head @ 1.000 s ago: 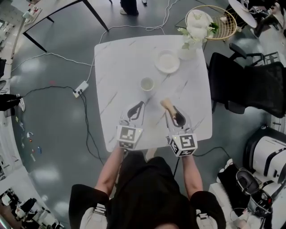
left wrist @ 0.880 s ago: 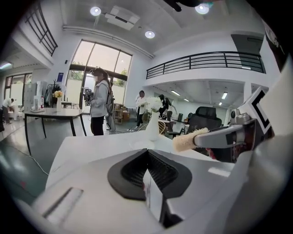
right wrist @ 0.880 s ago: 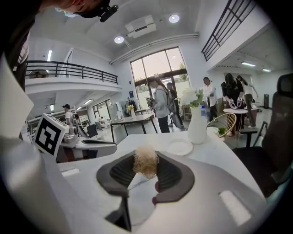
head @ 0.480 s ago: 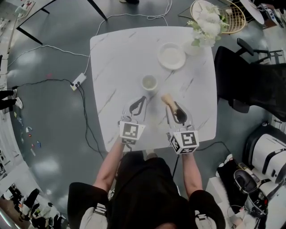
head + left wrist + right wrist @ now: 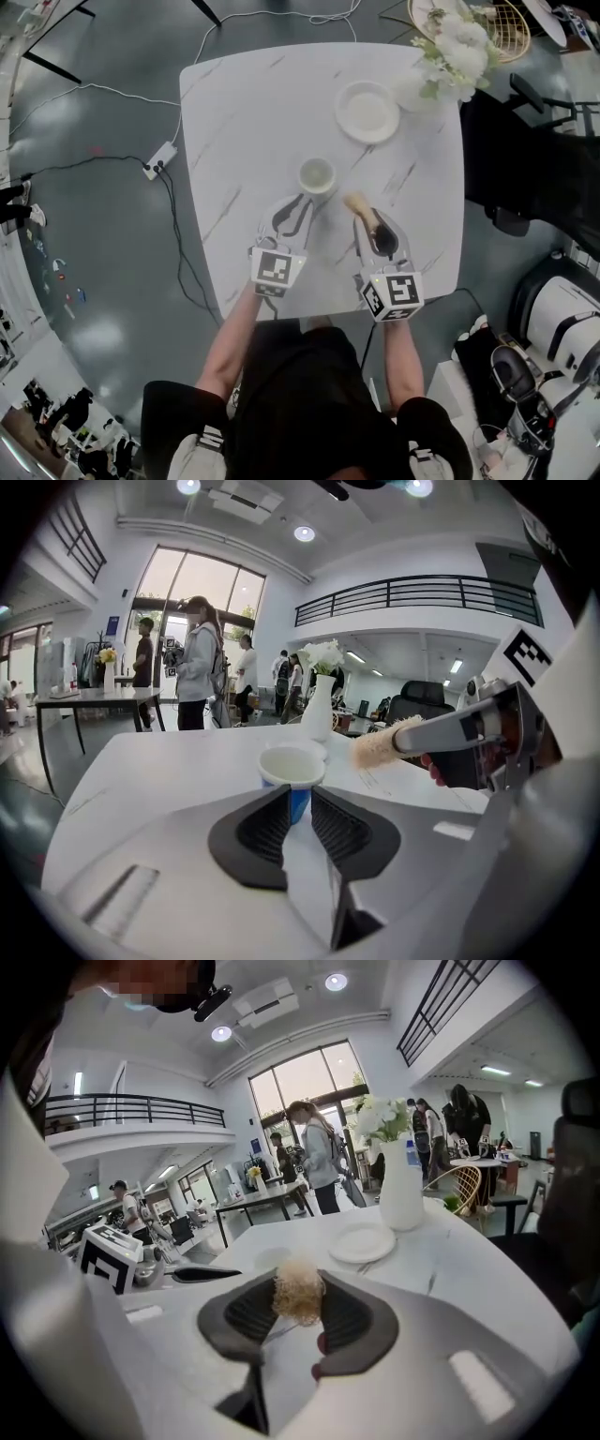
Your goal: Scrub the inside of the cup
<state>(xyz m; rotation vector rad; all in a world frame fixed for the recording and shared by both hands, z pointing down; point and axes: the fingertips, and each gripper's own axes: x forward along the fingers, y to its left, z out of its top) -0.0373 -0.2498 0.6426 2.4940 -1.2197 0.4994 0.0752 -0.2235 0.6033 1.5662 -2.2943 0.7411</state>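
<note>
A small white-lined cup (image 5: 317,175) with a blue outside (image 5: 292,771) stands upright mid-table. My left gripper (image 5: 302,202) sits just in front of it; its jaws are opening, a narrow gap shows between them (image 5: 298,794), and the cup is beyond the tips, not between the pads. My right gripper (image 5: 378,220) is shut on the handle of a brush, whose tan bristly head (image 5: 354,203) points toward the cup's right side (image 5: 380,745). In the right gripper view the brush head (image 5: 298,1299) sticks up between the pads, hiding part of the cup (image 5: 272,1258).
A white saucer (image 5: 367,111) lies behind the cup on the white marble table (image 5: 244,122). A white vase of flowers (image 5: 417,89) stands at the back right corner. A black chair (image 5: 525,159) is right of the table. Cables and a power strip (image 5: 157,159) lie on the floor at left.
Both grippers have moved forward toward the cup. The left gripper's tips now sit close under the cup, and the brush head is nearer its right side.
</note>
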